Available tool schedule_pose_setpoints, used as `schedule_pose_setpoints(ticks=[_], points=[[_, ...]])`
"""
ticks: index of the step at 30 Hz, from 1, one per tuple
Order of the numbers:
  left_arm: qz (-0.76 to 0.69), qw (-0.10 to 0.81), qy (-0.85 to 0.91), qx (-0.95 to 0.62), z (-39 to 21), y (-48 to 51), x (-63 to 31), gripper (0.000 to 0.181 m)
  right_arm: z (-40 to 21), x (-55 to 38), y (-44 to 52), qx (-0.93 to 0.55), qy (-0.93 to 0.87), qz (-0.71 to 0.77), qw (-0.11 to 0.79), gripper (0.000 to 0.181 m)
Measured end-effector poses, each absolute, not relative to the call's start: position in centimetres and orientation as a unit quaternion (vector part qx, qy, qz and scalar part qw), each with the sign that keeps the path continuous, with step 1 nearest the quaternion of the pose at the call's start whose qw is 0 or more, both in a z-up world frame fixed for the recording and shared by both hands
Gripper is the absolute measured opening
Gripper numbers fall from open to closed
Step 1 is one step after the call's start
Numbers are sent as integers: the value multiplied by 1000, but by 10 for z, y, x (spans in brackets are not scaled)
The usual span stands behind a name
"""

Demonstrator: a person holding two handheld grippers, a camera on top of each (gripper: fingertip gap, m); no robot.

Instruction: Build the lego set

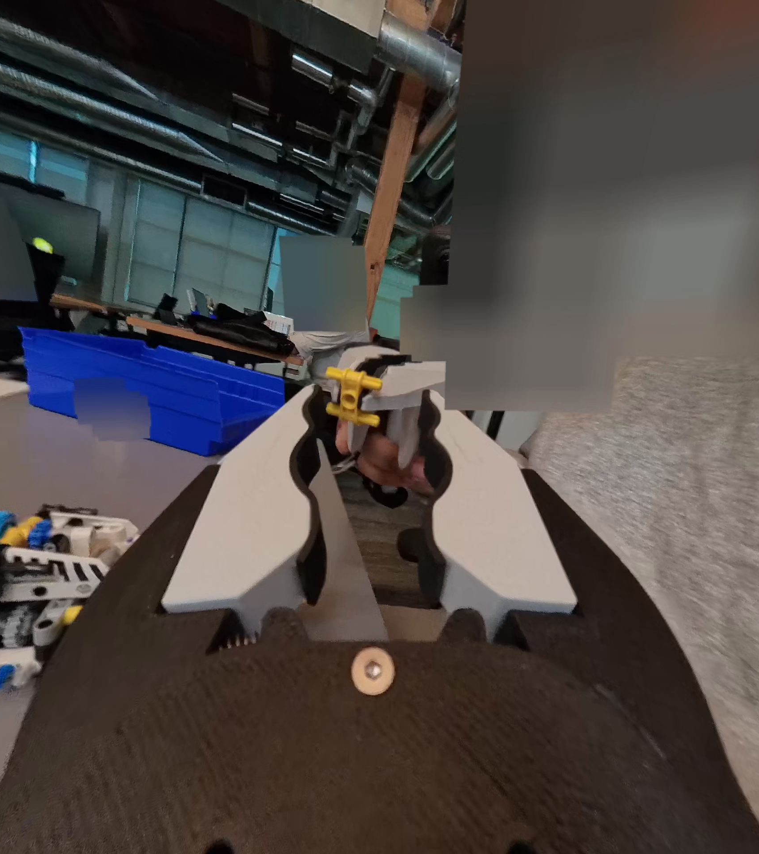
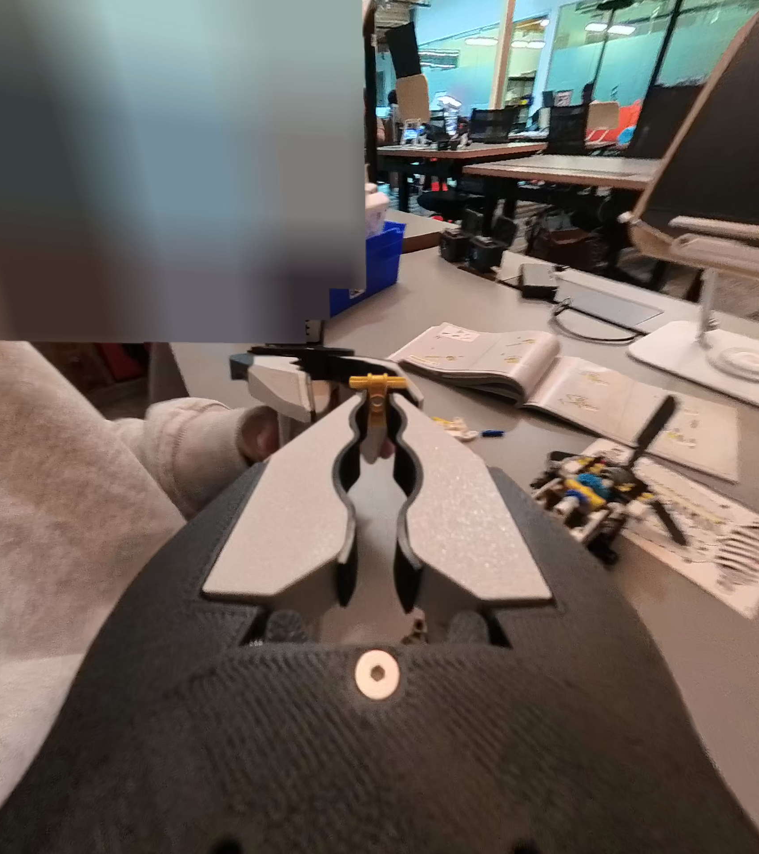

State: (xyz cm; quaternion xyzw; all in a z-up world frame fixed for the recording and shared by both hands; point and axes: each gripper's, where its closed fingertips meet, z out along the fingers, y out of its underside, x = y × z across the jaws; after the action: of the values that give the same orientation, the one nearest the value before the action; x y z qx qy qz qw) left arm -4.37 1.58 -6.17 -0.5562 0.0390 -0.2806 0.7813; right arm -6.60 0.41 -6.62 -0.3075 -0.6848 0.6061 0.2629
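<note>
My right gripper (image 2: pixel 376 403) is shut on a small yellow connector (image 2: pixel 375 390), pinched at its fingertips and held in the air. In the left wrist view the same connector (image 1: pixel 350 395) shows at the tip of the right gripper's fingers (image 1: pixel 407 381). My left gripper (image 1: pixel 373 398) is open, its left fingertip close beside the connector and the right gripper's fingers reaching in between its tips. It also shows in the right wrist view (image 2: pixel 282 386), left of the connector. The part-built white, black, blue and yellow model (image 1: pixel 26 577) (image 2: pixel 599 497) lies on the grey table.
An open instruction booklet (image 2: pixel 553 383) and a sticker sheet (image 2: pixel 719 545) lie by the model. Small loose pieces (image 2: pixel 460 427) lie near the booklet. A blue bin (image 1: pixel 137 383) stands at the back. A monitor stand (image 2: pixel 714 351) is at the right. A person's grey sleeve (image 2: pixel 45 462) is close. The grippers are tip to tip, or close to it.
</note>
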Motion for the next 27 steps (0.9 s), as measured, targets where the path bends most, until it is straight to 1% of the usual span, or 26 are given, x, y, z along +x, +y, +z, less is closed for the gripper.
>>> schedule_pose_setpoints(ticks=[2, 4, 7, 9, 13, 16, 19, 21, 24, 25, 26, 27], points=[[-331, 761, 16, -557, -64, 17, -48, 46, -66, -69, 17, -298, -701, 552, 337, 5], [-364, 744, -5, -560, -67, 20, -52, 45, -67, -70, 28, -272, -724, 477, 418, 5], [-360, 718, -37, -594, -84, 32, -58, 33, -71, -71, 32, -219, -748, 369, 506, 5], [-373, 705, -44, -601, -89, 35, -58, 30, -77, -73, 34, -198, -762, 298, 540, 5], [-408, 706, -54, -577, -84, 30, -61, 28, -96, -79, 38, -173, -787, 208, 555, 5], [-395, 702, -67, -589, -90, 32, -66, 20, -99, -79, 33, -161, -792, 204, 553, 5], [-400, 694, -77, -594, -94, 35, -67, 16, -99, -78, 30, -147, -793, 192, 559, 5], [-406, 691, -77, -592, -95, 35, -67, 8, -101, -78, 30, -141, -796, 184, 560, 5], [-417, 688, -87, -588, -96, 34, -71, 6, -100, -79, 29, -137, -790, 196, 565, 5], [-418, 689, -98, -584, -97, 34, -75, 6, -96, -79, 27, -142, -780, 219, 569, 9], [-419, 689, -113, -580, -98, 34, -80, 6, -90, -78, 25, -150, -768, 245, 572, 18], [-428, 692, -121, -569, -97, 32, -84, 5, -83, -78, 26, -164, -755, 271, 574, 32]])
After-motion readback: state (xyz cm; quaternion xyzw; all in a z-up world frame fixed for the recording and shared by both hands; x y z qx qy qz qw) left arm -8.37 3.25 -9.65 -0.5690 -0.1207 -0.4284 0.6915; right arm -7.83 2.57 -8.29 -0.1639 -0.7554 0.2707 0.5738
